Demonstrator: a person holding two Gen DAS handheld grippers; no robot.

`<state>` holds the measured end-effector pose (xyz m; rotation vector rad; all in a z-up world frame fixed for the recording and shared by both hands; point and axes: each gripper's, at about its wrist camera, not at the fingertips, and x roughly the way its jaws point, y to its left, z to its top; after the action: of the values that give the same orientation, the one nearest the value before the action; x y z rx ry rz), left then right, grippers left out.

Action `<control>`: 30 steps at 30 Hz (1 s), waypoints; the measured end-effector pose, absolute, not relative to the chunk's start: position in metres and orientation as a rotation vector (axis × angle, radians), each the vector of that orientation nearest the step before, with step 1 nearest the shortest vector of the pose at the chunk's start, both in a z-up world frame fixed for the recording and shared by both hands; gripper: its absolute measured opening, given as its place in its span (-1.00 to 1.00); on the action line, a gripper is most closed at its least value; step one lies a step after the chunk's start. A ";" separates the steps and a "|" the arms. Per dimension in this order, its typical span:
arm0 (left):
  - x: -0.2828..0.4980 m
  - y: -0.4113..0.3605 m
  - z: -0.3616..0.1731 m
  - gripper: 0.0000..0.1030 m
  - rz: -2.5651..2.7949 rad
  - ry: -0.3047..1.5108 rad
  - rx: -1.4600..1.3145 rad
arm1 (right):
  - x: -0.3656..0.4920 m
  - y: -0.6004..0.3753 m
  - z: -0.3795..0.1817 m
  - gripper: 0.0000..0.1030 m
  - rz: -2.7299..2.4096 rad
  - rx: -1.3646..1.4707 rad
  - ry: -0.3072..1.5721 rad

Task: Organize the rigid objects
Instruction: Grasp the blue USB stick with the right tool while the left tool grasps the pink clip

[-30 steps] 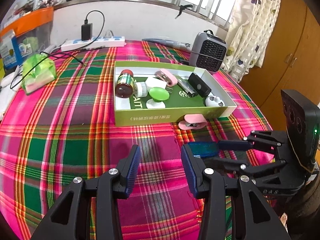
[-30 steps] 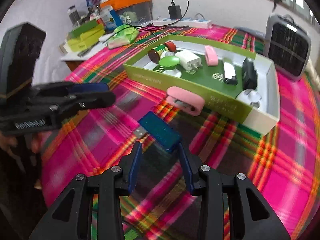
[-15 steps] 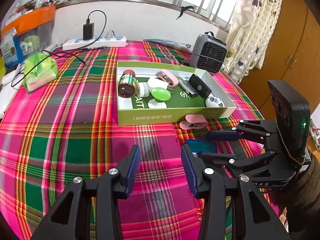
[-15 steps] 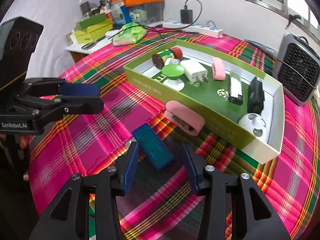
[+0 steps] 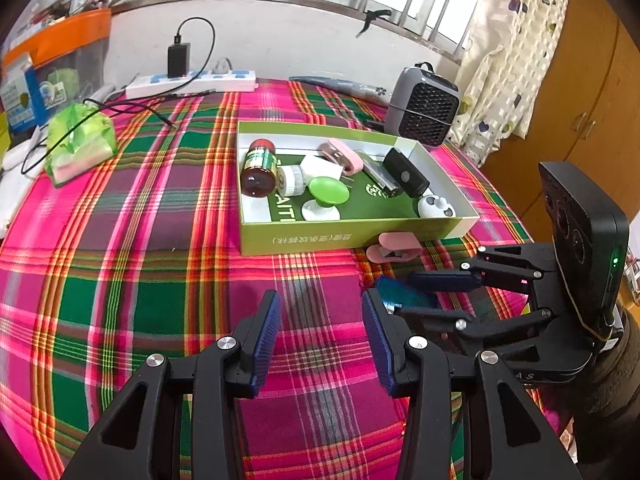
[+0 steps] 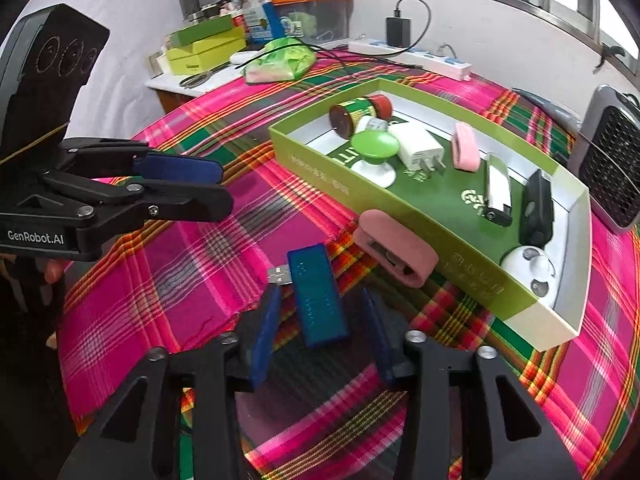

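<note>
Right tool [image 6: 318,314] closing, unclamped; blue USB stick [image 6: 318,300] lies between pads, on cloth.

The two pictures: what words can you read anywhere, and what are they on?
"GenRobot.AI": white letters on the black left gripper, seen from the right wrist.
"AIT": part of a white word on the floor of the green cardboard box.
Print on the box's front wall: too blurred to read.

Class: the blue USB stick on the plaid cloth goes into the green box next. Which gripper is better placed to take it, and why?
The right gripper: the blue USB stick lies between its jaws, which have just been closing. The left gripper hangs open over bare cloth beside it.
</note>
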<state>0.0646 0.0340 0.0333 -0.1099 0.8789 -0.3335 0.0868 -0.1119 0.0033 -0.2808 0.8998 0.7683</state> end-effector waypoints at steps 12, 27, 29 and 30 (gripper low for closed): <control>0.073 0.022 0.034 -0.19 -0.374 0.893 -0.092 | 0.079 -0.119 0.004 -0.54 0.665 -0.262 0.886; 0.091 -0.028 0.032 -0.19 -0.461 0.879 0.041 | 0.056 -0.172 0.009 -0.55 0.501 -0.142 0.882; 0.093 -0.033 0.030 -0.19 -0.452 0.870 0.072 | 0.053 -0.178 0.010 -0.55 0.482 -0.133 0.874; 0.095 -0.035 0.029 -0.19 -0.439 0.869 0.082 | 0.052 -0.182 0.010 -0.55 0.478 -0.123 0.874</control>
<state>0.0951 -0.0352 0.0292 0.0824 0.8695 -0.4386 0.0522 -0.1819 0.0103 -0.1234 0.8739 0.4776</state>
